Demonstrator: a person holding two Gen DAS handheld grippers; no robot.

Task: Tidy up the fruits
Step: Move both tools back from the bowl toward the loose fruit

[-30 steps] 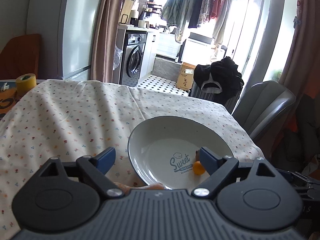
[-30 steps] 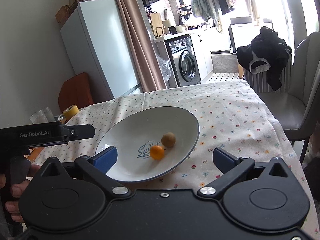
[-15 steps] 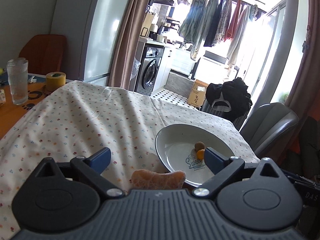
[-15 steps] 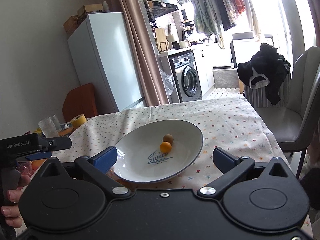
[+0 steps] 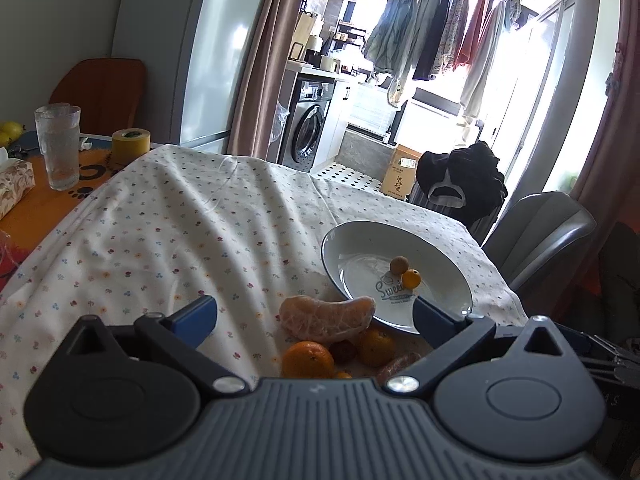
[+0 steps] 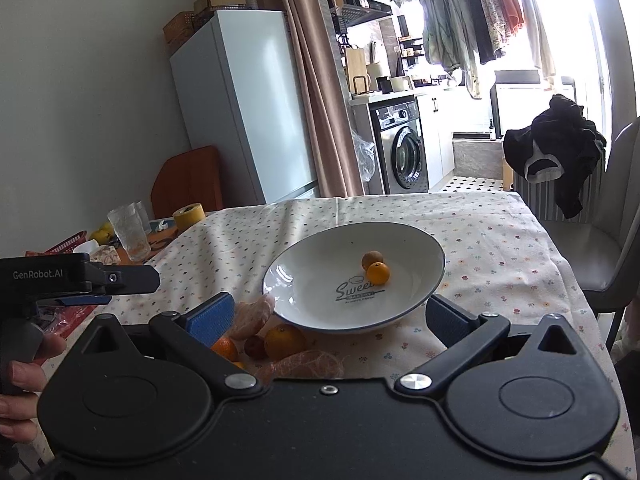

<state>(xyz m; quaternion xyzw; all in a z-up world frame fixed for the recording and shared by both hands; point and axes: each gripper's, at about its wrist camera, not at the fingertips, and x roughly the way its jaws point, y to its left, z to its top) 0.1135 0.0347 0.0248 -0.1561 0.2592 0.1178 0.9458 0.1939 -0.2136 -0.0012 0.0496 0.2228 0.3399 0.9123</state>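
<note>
A white plate (image 6: 420,280) with a dark blue rim and dark lettering holds a small orange fruit (image 6: 378,273) and a brown one (image 6: 372,260). The tablecloth (image 5: 160,240) is cream with tiny multicoloured flowers. Far left stands a yellow tape roll (image 5: 131,143).

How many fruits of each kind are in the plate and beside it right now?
In the plate:
small orange fruit: 1
brown round fruit: 1
Beside the plate:
peeled citrus pieces: 2
whole oranges: 2
dark red fruit: 1
Total: 7
</note>
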